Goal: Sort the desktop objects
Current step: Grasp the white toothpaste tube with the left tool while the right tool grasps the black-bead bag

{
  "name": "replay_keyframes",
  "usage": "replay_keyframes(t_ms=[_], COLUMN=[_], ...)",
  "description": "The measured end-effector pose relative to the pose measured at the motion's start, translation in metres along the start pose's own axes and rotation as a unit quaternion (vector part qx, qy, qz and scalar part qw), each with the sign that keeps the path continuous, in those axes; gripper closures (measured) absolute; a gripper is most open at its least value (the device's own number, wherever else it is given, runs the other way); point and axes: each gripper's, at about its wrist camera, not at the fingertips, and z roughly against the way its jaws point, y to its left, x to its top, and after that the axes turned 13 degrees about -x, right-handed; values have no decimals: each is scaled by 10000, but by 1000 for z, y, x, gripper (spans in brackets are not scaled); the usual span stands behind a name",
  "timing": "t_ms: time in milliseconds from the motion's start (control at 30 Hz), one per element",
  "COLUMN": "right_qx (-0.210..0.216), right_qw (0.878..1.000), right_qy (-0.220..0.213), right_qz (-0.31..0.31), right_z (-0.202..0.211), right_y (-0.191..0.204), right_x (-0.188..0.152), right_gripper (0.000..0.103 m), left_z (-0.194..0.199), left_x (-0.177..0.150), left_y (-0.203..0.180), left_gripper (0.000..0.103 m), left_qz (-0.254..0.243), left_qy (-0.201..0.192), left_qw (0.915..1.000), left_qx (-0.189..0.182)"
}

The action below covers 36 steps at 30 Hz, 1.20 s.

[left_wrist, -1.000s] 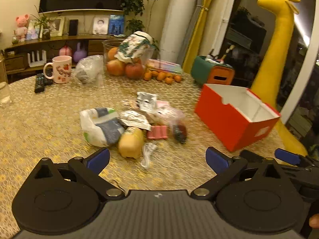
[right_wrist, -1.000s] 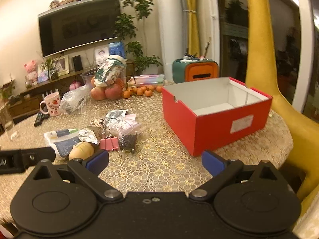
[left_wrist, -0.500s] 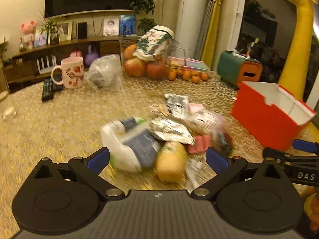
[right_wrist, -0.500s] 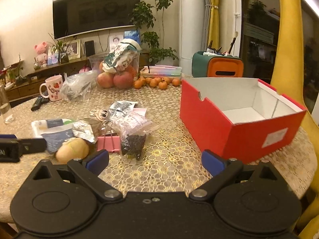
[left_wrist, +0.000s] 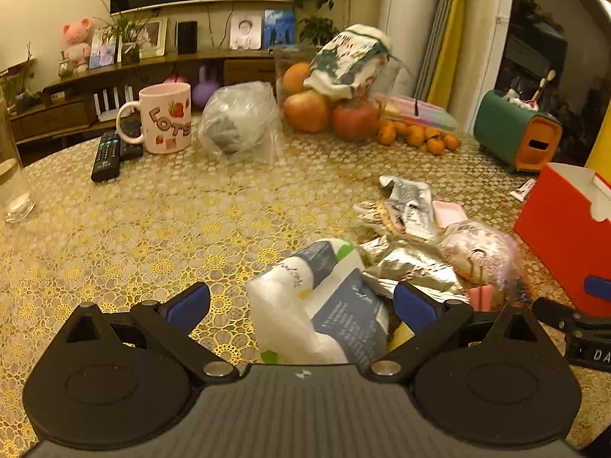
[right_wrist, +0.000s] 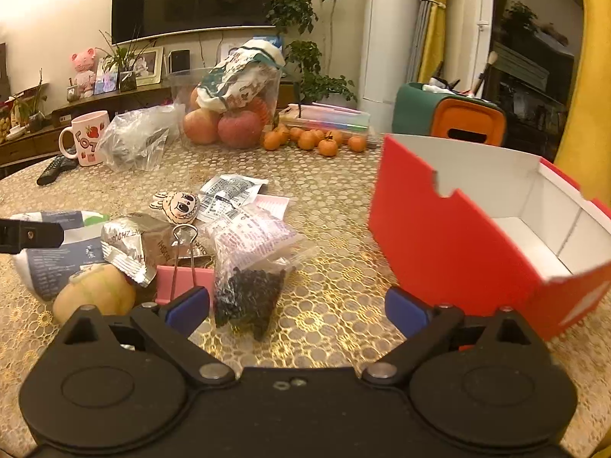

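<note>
A pile of small items lies mid-table. In the left wrist view a white and grey-blue packet [left_wrist: 328, 316] sits between the fingers of my open left gripper [left_wrist: 301, 305], not clamped. Beyond it lie a silver foil packet [left_wrist: 412, 267] and a clear bag [left_wrist: 481, 252]. My right gripper [right_wrist: 298, 305] is open above the tablecloth. Just ahead of it is the bag of dark bits [right_wrist: 248, 294], with a pink binder clip [right_wrist: 183, 278] and a pale yellow round thing [right_wrist: 95, 294] to its left. The open red box [right_wrist: 458, 236] stands to the right and holds nothing.
At the back stand a pink mug [left_wrist: 164, 118], remotes [left_wrist: 109, 152], a crumpled plastic bag [left_wrist: 238, 122], a fruit bowl [left_wrist: 328, 103], tangerines [left_wrist: 416, 135] and a green and orange container [left_wrist: 515, 133]. A glass [left_wrist: 11, 179] stands far left.
My left gripper has moved forward and down into the pile, so the white packet now lies between its fingers. My right gripper has come closer to the bag of dark bits and the red box.
</note>
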Motion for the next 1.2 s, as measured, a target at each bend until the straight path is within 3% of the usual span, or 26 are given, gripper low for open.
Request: replay_keyframes(t_ms=[200,267,367,533,600,833,1033,1200], right_qx=[110,149,193,254,252,319,317,303], right_qw=[9999,9997,9994,9991,9990,9988,9989,9993], right_qy=[102,189,271,346,368,360,321,230], right_qz=[5,-2,-36,-33,-71,-42,-81,-67], right_z=[-16,-22,-24,-28,-28,-23,-17,-7], right_y=[9,11,14,16,15,12,5,-2], right_x=[4,4,3,4,3,3,5,6], right_gripper=[17,28,33,47,50,66,72,75], left_z=[-10,-13,-15,-17,-16,-9,-1,10], left_x=[-4,-5,-6,-6,-6,-3,-2,-2], left_y=[7,7,8,9,8,8,7,2], left_gripper=[3,8,16,42,45,69,80,82], left_qz=[149,156,195,323,339,420,521,568], left_qy=[79,127,174,248,254,168,67,-23], left_qw=[9998,9997,9995,9986,9985,9983,9979,9978], left_qx=[-65,-112,-166,-348,-350,-362,-375,-329])
